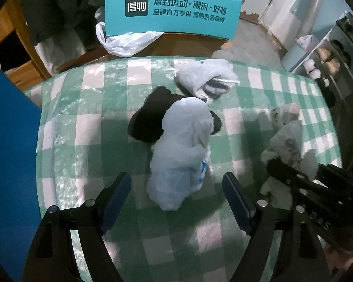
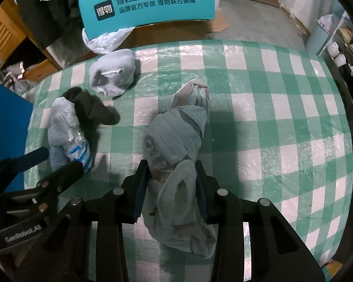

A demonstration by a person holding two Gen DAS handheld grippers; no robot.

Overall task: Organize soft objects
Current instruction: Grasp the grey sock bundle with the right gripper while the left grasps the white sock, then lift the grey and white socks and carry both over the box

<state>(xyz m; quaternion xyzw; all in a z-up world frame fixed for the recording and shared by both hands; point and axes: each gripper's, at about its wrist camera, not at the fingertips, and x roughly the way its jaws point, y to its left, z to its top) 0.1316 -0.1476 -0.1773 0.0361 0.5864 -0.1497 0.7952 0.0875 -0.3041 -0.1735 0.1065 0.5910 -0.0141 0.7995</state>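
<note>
Right gripper (image 2: 171,188), nearest the lens, is clamped on a grey bagged cloth bundle (image 2: 176,136) that lies lengthwise on the green-and-white checked tabletop (image 2: 270,117). Left gripper (image 1: 176,199) hovers with jaws spread wide and empty, just short of a pale blue bagged bundle (image 1: 183,145) resting partly over a black garment (image 1: 150,117). Beyond these lies a light grey bagged bundle (image 1: 207,77), with a teal printed box (image 1: 171,16) past the tabletop edge.
</note>
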